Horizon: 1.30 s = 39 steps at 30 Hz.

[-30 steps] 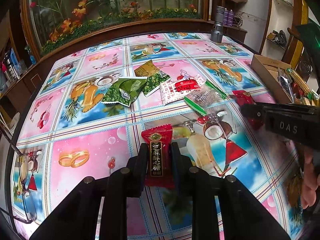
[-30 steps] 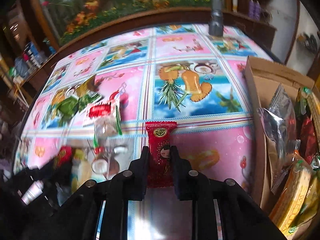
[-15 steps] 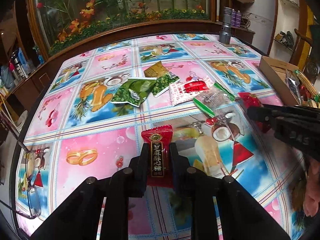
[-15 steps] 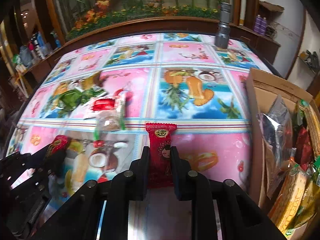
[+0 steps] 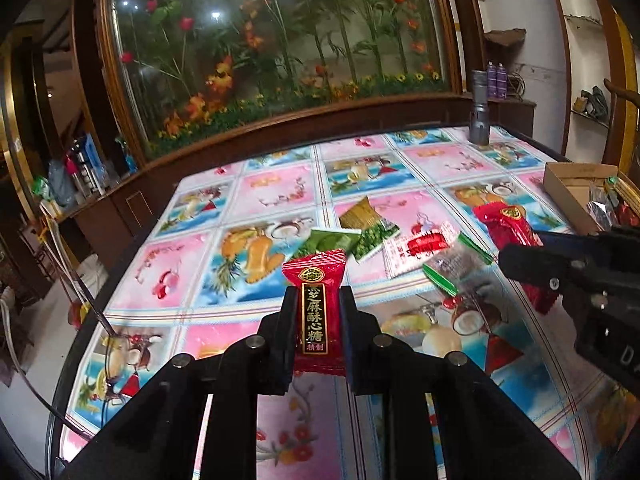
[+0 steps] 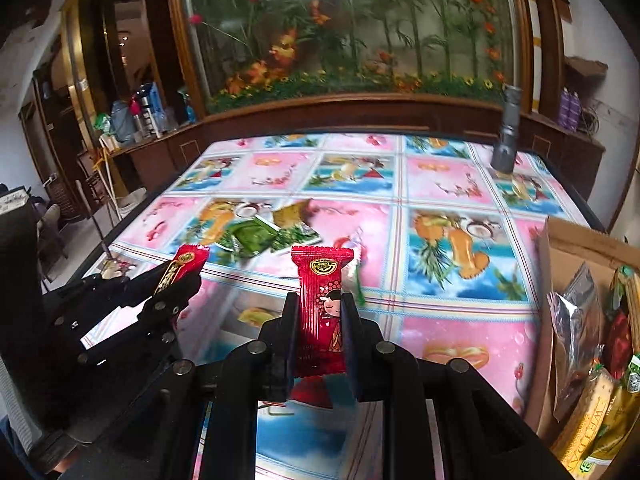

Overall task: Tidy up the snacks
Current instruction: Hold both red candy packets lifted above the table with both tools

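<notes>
- The left gripper (image 5: 316, 312) has its black fingers (image 5: 286, 332) clamped on a red foil candy with a black-and-gold label strip (image 5: 316, 308), held upright above the bench (image 5: 256, 196), which is covered in a glossy pink-and-blue picture cloth.
- The right gripper (image 6: 320, 320) has its fingers (image 6: 352, 340) closed on a second red foil candy printed with a cartoon girl (image 6: 322, 304), also upright and clear of the bench surface.
- In the left wrist view the right gripper (image 5: 516, 260) comes in from the right edge with its red candy (image 5: 506, 224) sticking out of its tip.
- In the right wrist view the left gripper (image 6: 180, 280) sits low at the left with its candy (image 6: 186, 262) tilted.
- Still lying on the bench in a loose cluster: green snack packets (image 5: 332, 240), an olive-gold packet (image 5: 360, 214), a white packet with a red panel (image 5: 416, 250) and a clear packet with green ends (image 5: 456, 264).
- An open brown cardboard box (image 6: 576, 248) stands on the right side of the bench, holding several packets, among them a silver foil bag (image 6: 576, 320) and a yellow packet (image 6: 588, 420).
- A grey metal flashlight (image 6: 506, 136) stands upright at the far right corner of the bench.
- Behind the bench, a wood-framed glass panel (image 5: 280, 40) shows bamboo stems and orange and red flowers.
</notes>
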Tool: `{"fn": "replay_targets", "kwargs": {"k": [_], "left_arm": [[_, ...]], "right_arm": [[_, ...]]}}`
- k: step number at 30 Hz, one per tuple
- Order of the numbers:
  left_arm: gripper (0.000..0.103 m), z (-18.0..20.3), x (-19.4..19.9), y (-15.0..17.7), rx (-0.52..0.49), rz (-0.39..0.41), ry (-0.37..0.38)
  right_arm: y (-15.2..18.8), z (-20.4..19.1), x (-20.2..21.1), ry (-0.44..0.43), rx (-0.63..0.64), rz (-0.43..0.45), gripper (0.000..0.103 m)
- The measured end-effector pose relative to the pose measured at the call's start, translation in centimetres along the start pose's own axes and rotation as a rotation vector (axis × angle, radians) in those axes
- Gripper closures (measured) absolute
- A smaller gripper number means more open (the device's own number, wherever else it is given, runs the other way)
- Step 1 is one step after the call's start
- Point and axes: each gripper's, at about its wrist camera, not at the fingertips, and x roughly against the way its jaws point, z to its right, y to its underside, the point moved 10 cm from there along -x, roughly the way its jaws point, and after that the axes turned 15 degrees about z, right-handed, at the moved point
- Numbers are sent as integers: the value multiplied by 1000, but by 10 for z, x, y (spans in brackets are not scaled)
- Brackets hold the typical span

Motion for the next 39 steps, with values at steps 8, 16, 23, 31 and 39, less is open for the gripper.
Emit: {"fn": "replay_targets", "kwargs": {"k": [8, 16, 23, 31, 39], "left_arm": [[85, -3, 0, -1, 4, 8, -9], [84, -6, 1, -3, 2, 14, -29], [84, -8, 1, -3, 10, 14, -28], [84, -9, -1, -1, 53, -5, -8], [84, -10, -4, 1, 61, -15, -7]], "right_arm": [[-2, 0, 1, -8, -8, 12, 82], [-2, 1, 2, -10, -6, 13, 82], [-2, 0, 2, -13, -8, 12, 82], [-3, 1, 3, -12, -13, 15, 82], [-4, 6, 2, -2, -34, 17, 82]]}}
